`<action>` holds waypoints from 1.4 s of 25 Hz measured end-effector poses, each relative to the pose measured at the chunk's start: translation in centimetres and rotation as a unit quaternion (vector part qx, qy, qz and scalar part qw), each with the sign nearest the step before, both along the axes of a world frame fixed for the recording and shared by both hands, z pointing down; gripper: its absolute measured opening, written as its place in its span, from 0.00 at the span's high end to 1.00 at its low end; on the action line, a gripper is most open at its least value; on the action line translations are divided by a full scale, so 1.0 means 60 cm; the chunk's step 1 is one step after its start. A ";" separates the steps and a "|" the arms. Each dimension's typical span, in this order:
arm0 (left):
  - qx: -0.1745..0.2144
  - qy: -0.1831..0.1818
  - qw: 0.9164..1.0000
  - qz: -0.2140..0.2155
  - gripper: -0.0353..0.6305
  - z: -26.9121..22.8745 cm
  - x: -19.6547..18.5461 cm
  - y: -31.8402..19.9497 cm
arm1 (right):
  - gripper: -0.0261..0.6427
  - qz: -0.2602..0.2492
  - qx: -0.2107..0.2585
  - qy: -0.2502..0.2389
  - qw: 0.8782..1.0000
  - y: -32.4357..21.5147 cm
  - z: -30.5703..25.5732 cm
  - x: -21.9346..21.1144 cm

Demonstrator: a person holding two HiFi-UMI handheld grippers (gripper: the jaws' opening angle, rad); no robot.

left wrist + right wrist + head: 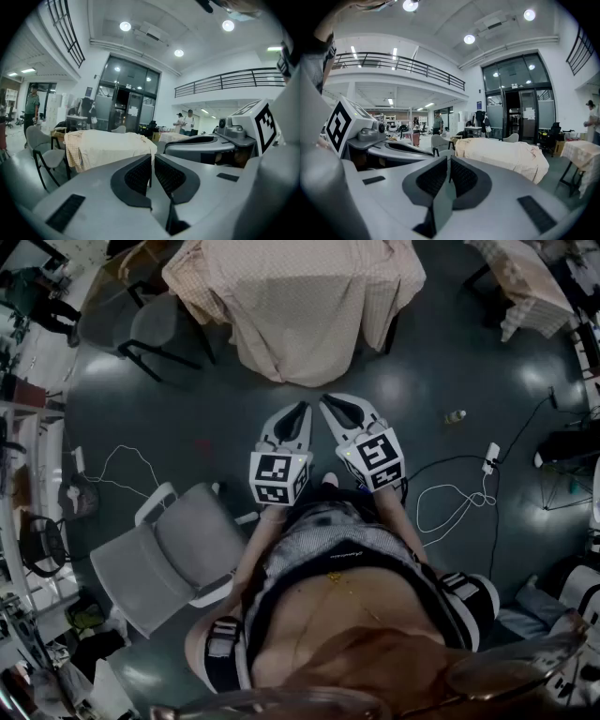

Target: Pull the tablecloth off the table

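The person stands on the dark floor (197, 427) with both tools held out side by side at waist height, pointing a little downward. The left gripper (300, 412) has its jaws closed together with nothing between them; in its own view the two ribbed pads (140, 173) sit almost touching. The right gripper (328, 407) is the same, jaws pressed narrow and empty, with its marker cube (377, 457) just behind.

The tablecloth (291, 296) is at twelve o'clock from the person, well apart from both tools. It is a pale checked cloth that covers the whole table, and its edges hang down toward the floor in folds. Neither tool touches it.

A grey chair (178, 554) stands close at about eight o'clock, and a second chair (155, 329) sits at the table's side near eleven o'clock. At three o'clock a white cable (450, 507) loops over the floor, near a power strip (490, 457). A small bottle (456, 415) lies on the floor at about two o'clock. Another cloth-covered table (525, 287) is farther off at one o'clock.
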State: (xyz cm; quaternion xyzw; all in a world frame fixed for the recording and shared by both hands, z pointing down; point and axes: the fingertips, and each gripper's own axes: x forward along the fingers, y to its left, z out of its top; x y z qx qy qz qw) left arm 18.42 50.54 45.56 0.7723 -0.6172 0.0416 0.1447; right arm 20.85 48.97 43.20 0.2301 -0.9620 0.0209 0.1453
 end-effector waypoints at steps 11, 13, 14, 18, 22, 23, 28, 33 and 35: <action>-0.009 0.004 1.000 -0.020 0.91 0.011 0.023 0.020 | 0.84 -0.024 -0.005 -0.006 1.000 0.017 0.017 0.019; -0.011 0.002 1.000 -0.023 0.91 0.009 0.023 0.019 | 0.84 -0.026 -0.005 -0.007 1.000 0.014 0.016 0.017; -0.011 0.002 1.000 -0.024 0.91 0.008 0.023 0.018 | 0.84 -0.026 -0.005 -0.009 1.000 0.013 0.015 0.014; -0.001 0.001 1.000 -0.027 0.91 0.001 0.010 0.005 | 0.84 -0.028 -0.004 -0.013 1.000 0.001 0.013 -0.002; 0.002 0.011 1.000 -0.026 0.91 0.003 -0.012 -0.018 | 0.84 -0.022 -0.008 -0.018 1.000 -0.022 0.013 -0.022; 0.001 0.012 1.000 -0.023 0.91 0.005 -0.017 -0.028 | 0.84 -0.020 -0.011 -0.021 1.000 -0.031 0.014 -0.026; -0.004 0.011 1.000 0.005 0.91 0.013 -0.045 -0.090 | 0.84 -0.007 -0.012 -0.020 1.000 -0.086 0.016 -0.052; 0.001 0.014 1.000 0.025 0.91 0.008 -0.093 -0.155 | 0.84 0.010 0.002 -0.015 1.000 -0.156 0.007 -0.094; 0.002 0.014 0.999 0.031 0.91 0.007 -0.112 -0.176 | 0.84 0.015 0.007 -0.017 1.000 -0.181 0.003 -0.112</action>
